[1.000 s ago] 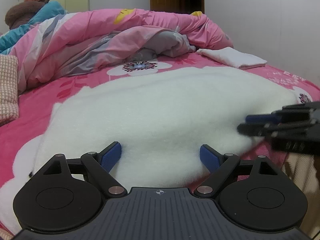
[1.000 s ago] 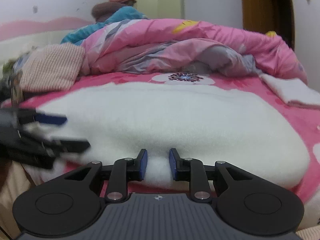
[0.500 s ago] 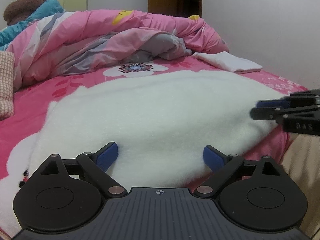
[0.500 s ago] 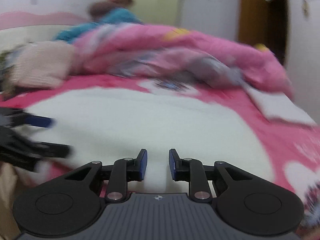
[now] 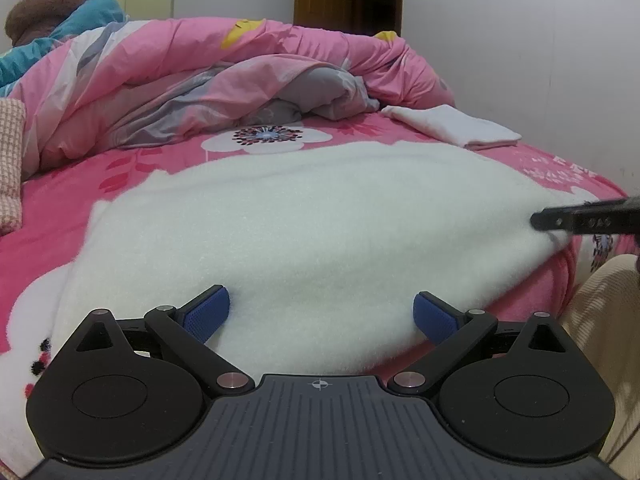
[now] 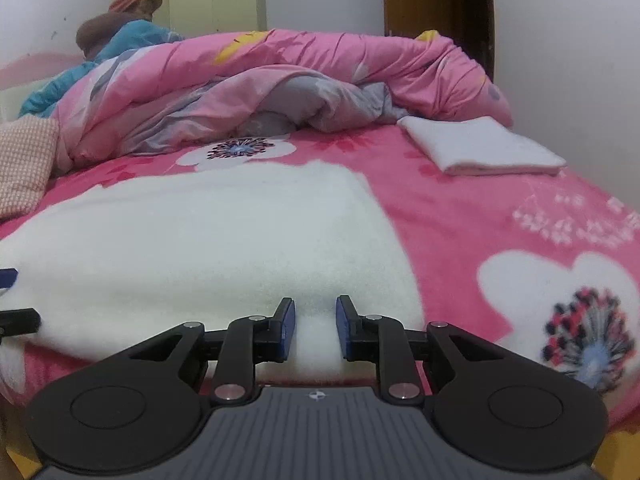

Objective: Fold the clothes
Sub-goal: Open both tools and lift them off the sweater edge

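A white fleecy garment [image 5: 304, 224] lies spread across the middle of the pink flowered bed [image 5: 132, 168]. Behind it, across the upper frame, a crumpled pink quilt [image 5: 224, 80] is heaped. A folded white cloth [image 6: 480, 148] sits at the right, a checked cloth [image 6: 24, 164] at the left edge.

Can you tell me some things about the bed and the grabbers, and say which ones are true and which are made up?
1. The right gripper pinches the near edge of the fluffy white blanket. True.
2. The left gripper is shut tight on the blanket. False: its jaws stand wide and are opening, the pads not pressing on the blanket.
3. A folded white cloth lies on the pink bed sheet beyond the blanket. True.
4. The crumpled quilt at the back is green. False: it is pink and grey.
5. The folded white cloth sits on top of the blanket. False: it lies apart, on the sheet.
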Demonstrator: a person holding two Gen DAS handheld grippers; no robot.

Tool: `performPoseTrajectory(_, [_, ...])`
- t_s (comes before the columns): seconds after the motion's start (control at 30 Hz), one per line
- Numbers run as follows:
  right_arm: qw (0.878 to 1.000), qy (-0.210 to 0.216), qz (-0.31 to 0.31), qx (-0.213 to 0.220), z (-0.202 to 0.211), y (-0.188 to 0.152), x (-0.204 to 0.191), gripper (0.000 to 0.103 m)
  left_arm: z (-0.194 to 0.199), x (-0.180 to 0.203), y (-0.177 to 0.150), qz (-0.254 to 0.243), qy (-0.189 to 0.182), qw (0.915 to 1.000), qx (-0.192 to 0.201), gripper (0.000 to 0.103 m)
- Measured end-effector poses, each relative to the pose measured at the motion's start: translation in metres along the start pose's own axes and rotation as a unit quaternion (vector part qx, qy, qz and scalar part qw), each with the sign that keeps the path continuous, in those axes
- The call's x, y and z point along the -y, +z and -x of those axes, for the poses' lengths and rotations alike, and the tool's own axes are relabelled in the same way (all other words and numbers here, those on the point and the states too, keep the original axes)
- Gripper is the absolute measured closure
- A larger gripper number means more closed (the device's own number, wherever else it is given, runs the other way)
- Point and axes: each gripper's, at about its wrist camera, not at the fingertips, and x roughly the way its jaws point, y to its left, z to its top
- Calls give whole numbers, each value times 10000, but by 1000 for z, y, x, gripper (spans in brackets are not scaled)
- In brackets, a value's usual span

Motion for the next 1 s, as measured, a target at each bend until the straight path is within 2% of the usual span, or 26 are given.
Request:
performPoseTrajectory(0.1, [9972,-383,629,92,-4,-4,-22,78,0,-1,1,33,-13,10000,-15,3])
performPoseTrajectory(0.23, [9998,-98,-24,181,10,8,-3,78,3,-5,1,196,-109,9997,2,3])
performPoseTrajectory(0.33, [9983,-261,-454,240,12,11,15,77,3,-8,1,303,-163,9994,29,3])
performPoseTrajectory(0.43, [9978,-251,-613,44,-1,4,22,77,7,-12,3,367,-228,9990,76,4])
performPoseTrajectory(0.53, [9977,-416,-521,114,6,14,14,77,22,-18,9,395,-214,9986,288,4])
performPoseTrajectory(0.6, [9978,-429,-390,323,14,24,3,76,31,-23,15,361,-163,9980,491,4])
performPoseTrajectory(0.7, [9976,13,-412,550,15,37,-15,75,32,-32,24,356,-118,9971,658,3])
performPoseTrajectory(0.8, [9963,447,-321,666,5,50,-39,72,16,-43,35,290,18,9979,586,3])
performPoseTrajectory(1.0, [9951,784,218,568,-33,66,-90,72,-15,-67,58,351,52,9983,470,3])
